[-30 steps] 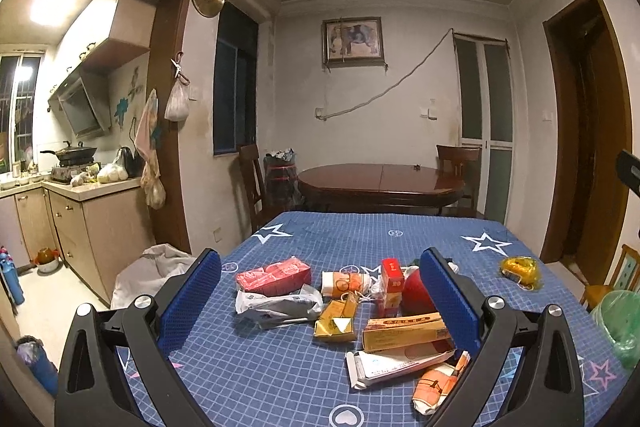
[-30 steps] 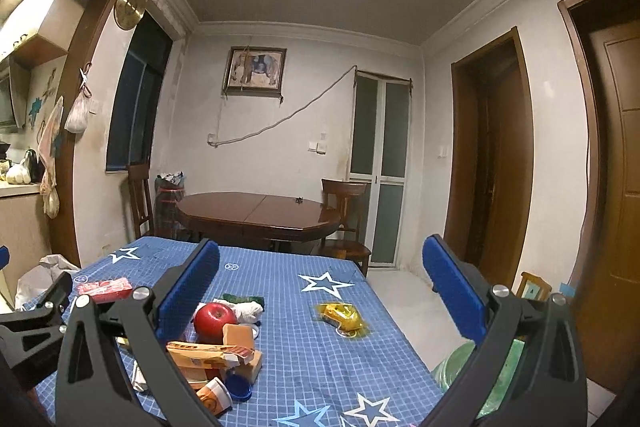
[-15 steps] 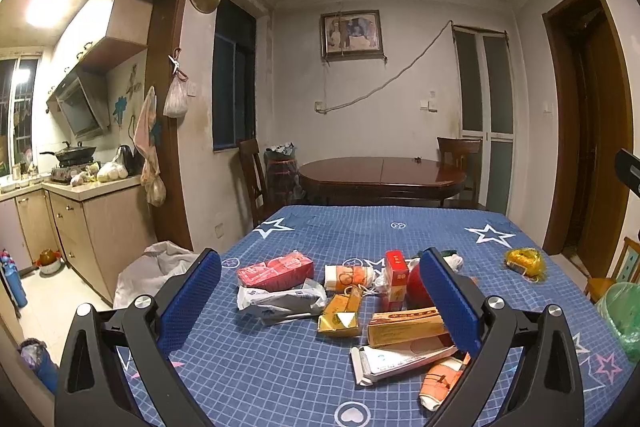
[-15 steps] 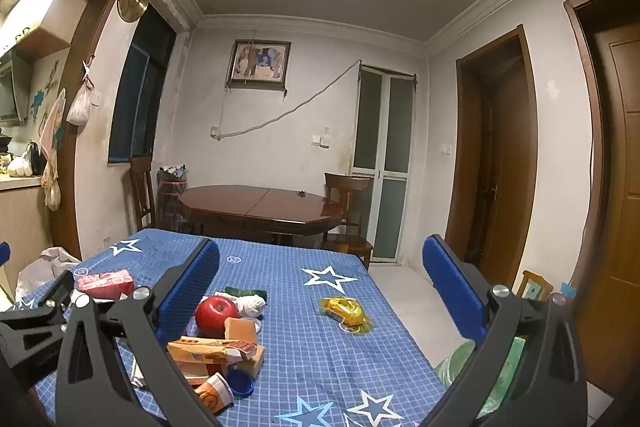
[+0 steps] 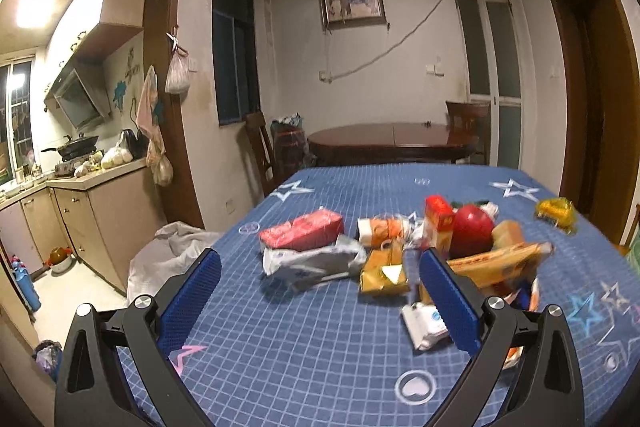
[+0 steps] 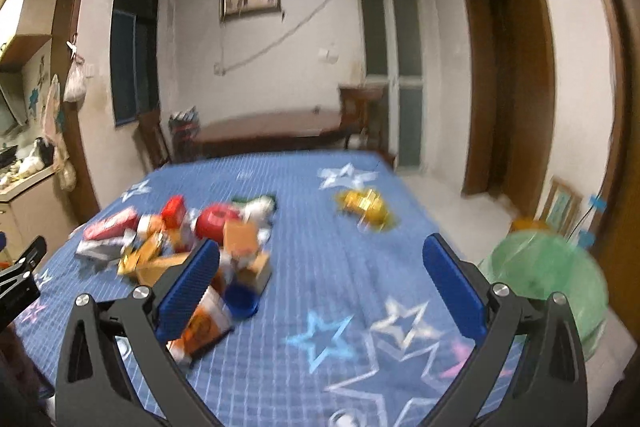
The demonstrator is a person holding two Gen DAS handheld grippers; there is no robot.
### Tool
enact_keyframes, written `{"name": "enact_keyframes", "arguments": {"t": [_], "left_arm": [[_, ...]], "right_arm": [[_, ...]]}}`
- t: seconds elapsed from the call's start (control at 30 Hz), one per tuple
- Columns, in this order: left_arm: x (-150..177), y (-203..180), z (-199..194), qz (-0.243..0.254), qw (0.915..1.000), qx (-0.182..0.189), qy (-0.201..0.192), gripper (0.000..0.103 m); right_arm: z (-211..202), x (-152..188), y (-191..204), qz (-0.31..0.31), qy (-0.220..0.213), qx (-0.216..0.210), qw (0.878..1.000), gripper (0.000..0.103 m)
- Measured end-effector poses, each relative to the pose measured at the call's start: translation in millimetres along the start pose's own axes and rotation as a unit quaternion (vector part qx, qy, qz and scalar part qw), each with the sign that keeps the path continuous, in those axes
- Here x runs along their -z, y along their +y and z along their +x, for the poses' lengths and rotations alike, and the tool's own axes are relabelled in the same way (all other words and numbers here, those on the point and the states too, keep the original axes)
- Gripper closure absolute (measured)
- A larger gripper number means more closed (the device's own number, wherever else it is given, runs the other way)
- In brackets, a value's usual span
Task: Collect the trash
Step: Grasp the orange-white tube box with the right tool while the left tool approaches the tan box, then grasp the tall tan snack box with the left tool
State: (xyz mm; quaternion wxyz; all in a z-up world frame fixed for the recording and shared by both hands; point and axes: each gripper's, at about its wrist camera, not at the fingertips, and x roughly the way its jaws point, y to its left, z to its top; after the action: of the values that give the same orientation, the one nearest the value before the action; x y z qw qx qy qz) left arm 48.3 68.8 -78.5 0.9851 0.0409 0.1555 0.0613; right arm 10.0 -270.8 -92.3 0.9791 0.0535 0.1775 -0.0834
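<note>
Now both claws tip downward toward the worktop (image 5: 312, 339) compared with a moment ago, and the litter fills more of each view; the right view is blurred with motion. I read that as the approach to a first pick, nothing collected yet. Left claw (image 5: 320, 291) is spread wide and empty, and right claw (image 6: 320, 279) is likewise open and empty. The trash pile (image 5: 384, 255) sits mid-worktop: crumpled wrappers, flattened cartons, a red apple (image 5: 472, 231) among them. A yellow wrapper (image 6: 366, 205) lies apart, far right. A green-lined bin (image 6: 548, 279) stands just off the right edge.
</note>
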Motion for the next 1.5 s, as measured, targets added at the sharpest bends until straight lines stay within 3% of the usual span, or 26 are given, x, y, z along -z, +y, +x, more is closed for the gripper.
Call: {"name": "enact_keyframes", "arguments": {"t": [0.17,0.43,0.6,0.7,0.8,0.83,0.9,0.93,0.97,1.17,1.23,1.33,1.4,1.47,1.5], "left_arm": [[15,1,25,0.005,0.9995,-0.006,0.031,0.004],[27,9,52,-0.006,0.9978,-0.021,0.062,0.004],[32,12,63,-0.006,0.9964,-0.034,0.077,0.004],[33,19,71,-0.015,0.9954,-0.033,0.088,0.004],[31,22,69,-0.017,0.9956,-0.031,0.087,0.004],[30,22,70,-0.015,0.9959,-0.028,0.085,0.004],[28,21,68,-0.011,0.9964,-0.02,0.082,0.004],[28,21,68,-0.008,0.9965,-0.012,0.082,0.004],[28,20,68,-0.005,0.9965,-0.003,0.083,0.004],[26,-2,85,0.045,0.9892,0.085,0.11,0.004],[22,-19,90,0.081,0.9826,0.126,0.109,0.004],[11,-49,95,0.151,0.9614,0.211,0.093,0.004],[0,-74,107,0.212,0.9258,0.296,0.103,0.004],[-4,-95,116,0.26,0.8981,0.339,0.106,0.004],[-5,-103,121,0.277,0.8903,0.345,0.107,0.004]], "right_arm": [[23,22,23,-0.004,0.058,-0.042,0.997,0.005],[35,26,49,-0.021,0.076,-0.063,0.995,0.005],[54,34,70,-0.03,0.121,-0.138,0.982,0.005],[67,40,85,-0.039,0.146,-0.152,0.977,0.01],[88,49,93,-0.038,0.184,-0.157,0.97,0.031],[95,54,93,-0.038,0.202,-0.158,0.966,0.048],[102,60,89,-0.022,0.228,-0.179,0.957,0.063],[100,60,87,-0.017,0.229,-0.186,0.955,0.084],[96,58,84,-0.019,0.226,-0.181,0.957,0.09],[74,56,53,0.004,0.212,-0.182,0.96,0.093],[66,55,43,0.01,0.203,-0.178,0.963,0.093],[53,55,25,0.024,0.184,-0.168,0.968,0.093],[49,54,16,0.036,0.177,-0.165,0.97,0.093],[44,53,7,0.045,0.171,-0.162,0.971,0.093],[44,52,4,0.047,0.169,-0.16,0.971,0.093]]}}
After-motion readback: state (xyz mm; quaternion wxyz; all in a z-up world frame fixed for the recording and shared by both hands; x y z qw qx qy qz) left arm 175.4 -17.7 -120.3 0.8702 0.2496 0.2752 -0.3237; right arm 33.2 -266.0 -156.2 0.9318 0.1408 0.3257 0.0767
